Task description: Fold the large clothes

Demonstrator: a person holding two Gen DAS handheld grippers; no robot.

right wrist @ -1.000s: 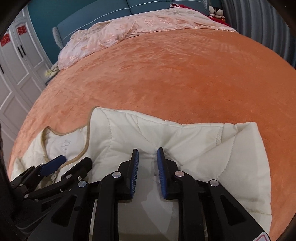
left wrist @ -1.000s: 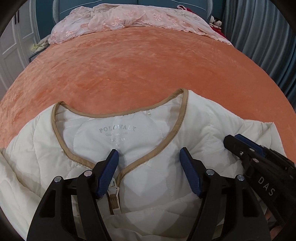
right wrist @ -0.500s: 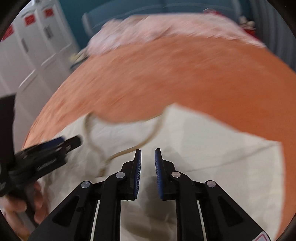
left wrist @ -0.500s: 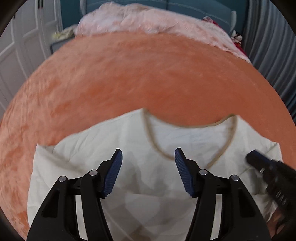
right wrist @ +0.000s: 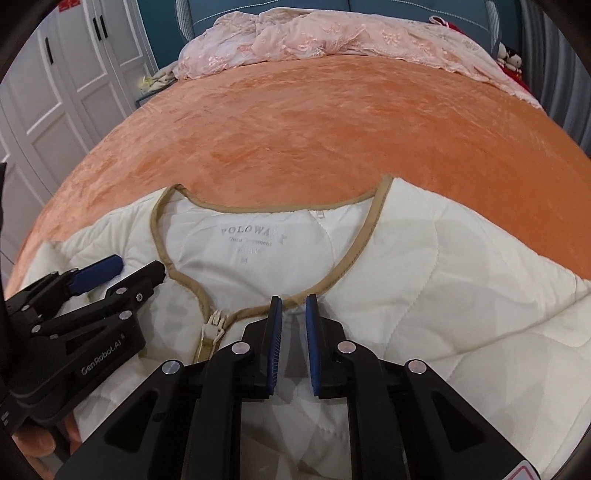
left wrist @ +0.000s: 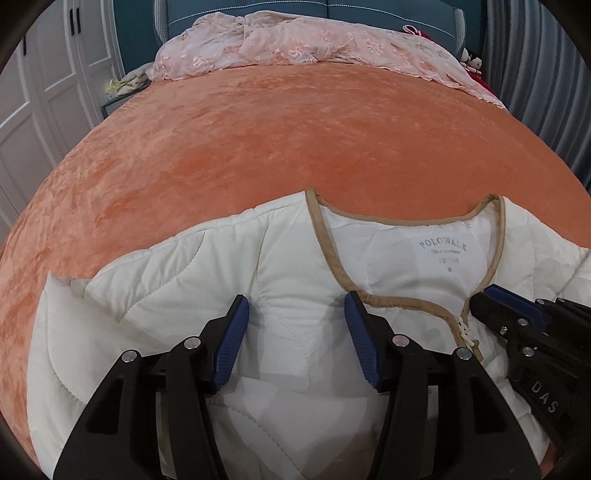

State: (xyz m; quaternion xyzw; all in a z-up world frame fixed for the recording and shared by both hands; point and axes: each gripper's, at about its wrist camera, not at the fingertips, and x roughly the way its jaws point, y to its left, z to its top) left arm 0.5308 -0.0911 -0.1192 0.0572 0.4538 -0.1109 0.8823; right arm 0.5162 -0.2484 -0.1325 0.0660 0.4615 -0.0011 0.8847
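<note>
A bed with an orange cover [left wrist: 295, 140] fills both views, with a pink lace throw [left wrist: 295, 48] heaped at its far end against a teal headboard [left wrist: 388, 11], white cupboard doors [left wrist: 40, 92] on the left and grey curtains [left wrist: 543, 81] on the right. A cream quilted jacket [left wrist: 177, 280] lies flat on the near part of the cover, front up, its tan-trimmed neckline [right wrist: 373, 214] towards the far end and the printed neck label [right wrist: 251, 236] showing inside. The zip [right wrist: 212, 325] is closed up to the bottom of the neck opening. The left gripper [left wrist: 295, 332] hangs over the jacket's chest to the left of the neckline in its own view, its blue pads [left wrist: 232, 343] standing about half apart with only flat quilted cloth below them and nothing pinched. The right gripper [right wrist: 293, 332] sits just right of the zip top, at the tan trim; its jaws are closing, only a narrow gap left, with jacket cloth seen through the gap, though I cannot tell whether any is caught. Each gripper shows at the edge of the other's view, near the zip, and part of a hand [right wrist: 33, 443] shows at the lower left of the right view.
</note>
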